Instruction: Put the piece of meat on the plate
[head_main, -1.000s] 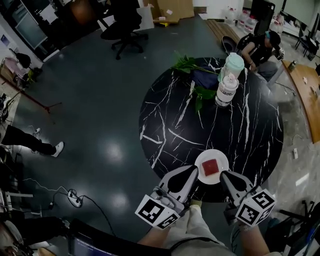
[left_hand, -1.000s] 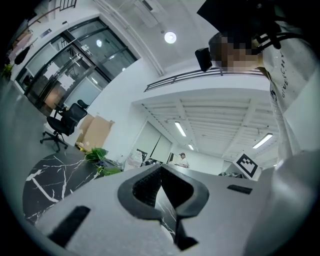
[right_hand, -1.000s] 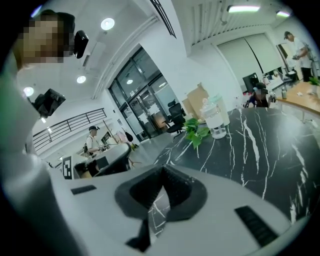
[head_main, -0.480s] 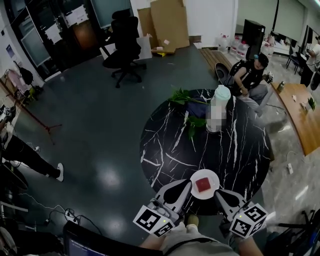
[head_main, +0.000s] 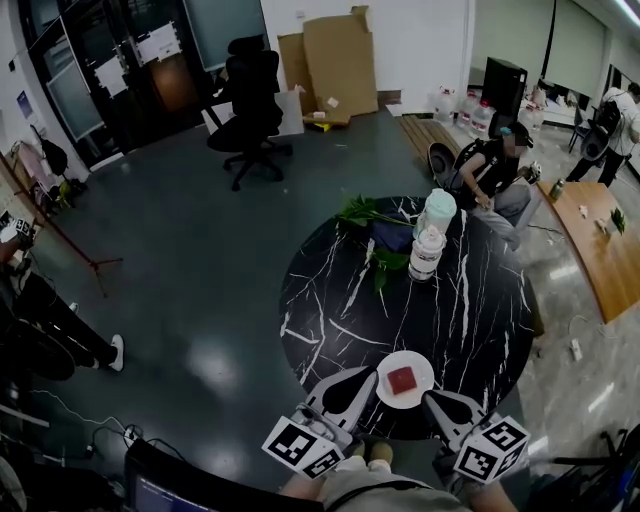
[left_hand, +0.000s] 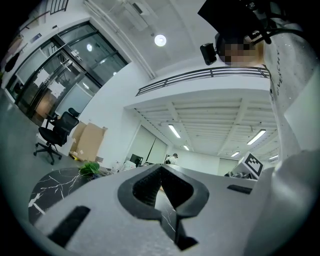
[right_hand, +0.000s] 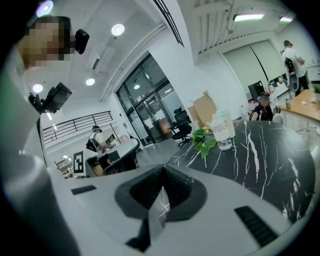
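A dark red square piece of meat (head_main: 402, 380) lies on a small white plate (head_main: 417, 364) near the front edge of the round black marble table (head_main: 340, 290). My left gripper (head_main: 368, 375) is at the table's edge just left of the plate, and my right gripper (head_main: 430, 399) is just right of it, below the rim. Neither touches the plate. In the left gripper view the left gripper (left_hand: 161, 171) has its jaws together with nothing between them. The right gripper (right_hand: 163, 171) in its own view looks the same. The plate is hidden in both gripper views.
At the table's far side stand a clear jar (head_main: 426, 253) and a mint-lidded container (head_main: 438, 212), beside green leaves (head_main: 368, 213) and a dark cloth. A person (head_main: 488, 165) sits behind the table. An office chair (head_main: 250, 95) stands on the floor at back left, a wooden table (head_main: 598, 240) at right.
The head view has risen and drawn back, so the table looks smaller and farther. Both grippers have pulled slightly back from the plate. The meat stays on the plate.
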